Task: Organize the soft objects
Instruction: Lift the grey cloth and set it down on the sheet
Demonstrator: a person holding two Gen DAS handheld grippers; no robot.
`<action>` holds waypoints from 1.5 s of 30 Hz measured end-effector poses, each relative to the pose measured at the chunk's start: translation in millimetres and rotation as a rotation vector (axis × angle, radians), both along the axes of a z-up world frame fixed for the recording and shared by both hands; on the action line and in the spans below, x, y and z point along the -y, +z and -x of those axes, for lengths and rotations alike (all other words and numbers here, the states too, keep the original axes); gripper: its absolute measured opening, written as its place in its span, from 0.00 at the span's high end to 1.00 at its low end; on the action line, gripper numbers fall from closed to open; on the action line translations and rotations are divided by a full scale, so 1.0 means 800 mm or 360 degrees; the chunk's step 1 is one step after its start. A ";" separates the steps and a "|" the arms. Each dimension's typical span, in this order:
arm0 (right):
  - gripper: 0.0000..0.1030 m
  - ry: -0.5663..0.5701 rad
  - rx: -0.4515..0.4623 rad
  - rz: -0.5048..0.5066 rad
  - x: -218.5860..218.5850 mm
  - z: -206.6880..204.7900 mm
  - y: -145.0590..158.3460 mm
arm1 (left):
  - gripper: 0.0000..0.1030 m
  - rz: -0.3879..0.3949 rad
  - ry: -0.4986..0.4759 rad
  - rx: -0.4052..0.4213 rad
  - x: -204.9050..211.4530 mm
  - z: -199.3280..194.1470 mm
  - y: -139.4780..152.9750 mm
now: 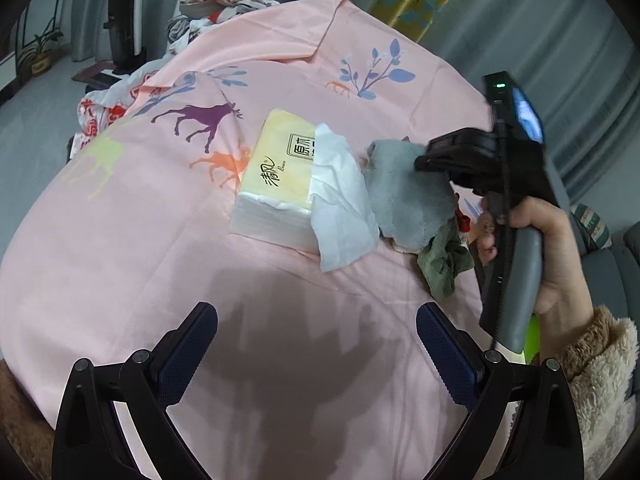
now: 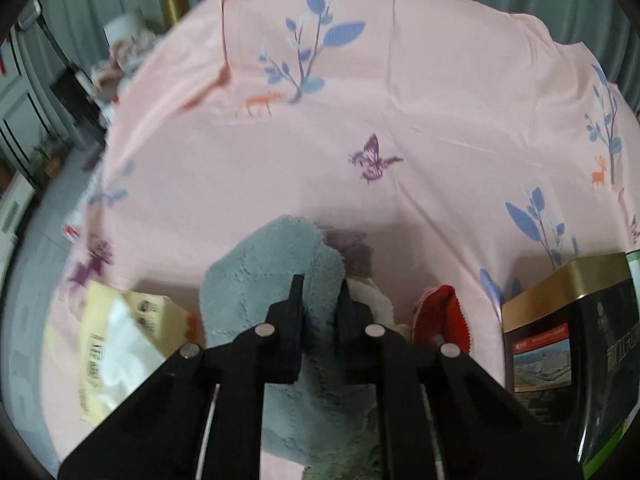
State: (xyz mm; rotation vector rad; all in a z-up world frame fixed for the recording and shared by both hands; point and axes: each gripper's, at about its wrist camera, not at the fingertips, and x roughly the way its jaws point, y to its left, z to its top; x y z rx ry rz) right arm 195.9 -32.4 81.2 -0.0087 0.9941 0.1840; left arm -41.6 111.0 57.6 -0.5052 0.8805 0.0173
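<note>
The right tool [image 2: 320, 292] is clamped on a grey fluffy cloth [image 2: 264, 280], its jaws pinched nearly together with the pile bunched between them. Just right of its tips lie a cream cloth [image 2: 376, 300] and a red cloth [image 2: 444, 312]; a dark box [image 2: 568, 344] stands farther right. Left of it sits a yellow tissue pack [image 1: 276, 164], one white tissue [image 1: 340, 200] trailing out. Everything rests on a pink printed sheet [image 1: 160, 264]. The left tool [image 1: 316, 344] hovers over bare sheet, jaws spread wide and empty.

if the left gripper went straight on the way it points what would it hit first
Probably bare pink sheet: the left gripper is open, nothing between its fingers. The tissue pack lies further along, though depth is unclear.
</note>
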 end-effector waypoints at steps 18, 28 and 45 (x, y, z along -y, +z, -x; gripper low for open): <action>0.91 0.0102 0.0416 -0.0107 0.108 0.197 0.167 | 0.03 0.0024 -0.0079 -0.0007 0.020 0.008 0.003; 0.89 0.0366 -0.0201 -0.0184 0.113 0.262 0.054 | 0.03 -0.0004 -0.0117 0.0022 0.029 0.016 0.009; 0.37 0.0254 -0.0350 -0.0376 0.073 0.188 -0.031 | 0.03 -0.0055 -0.0232 -0.0075 0.054 0.003 -0.017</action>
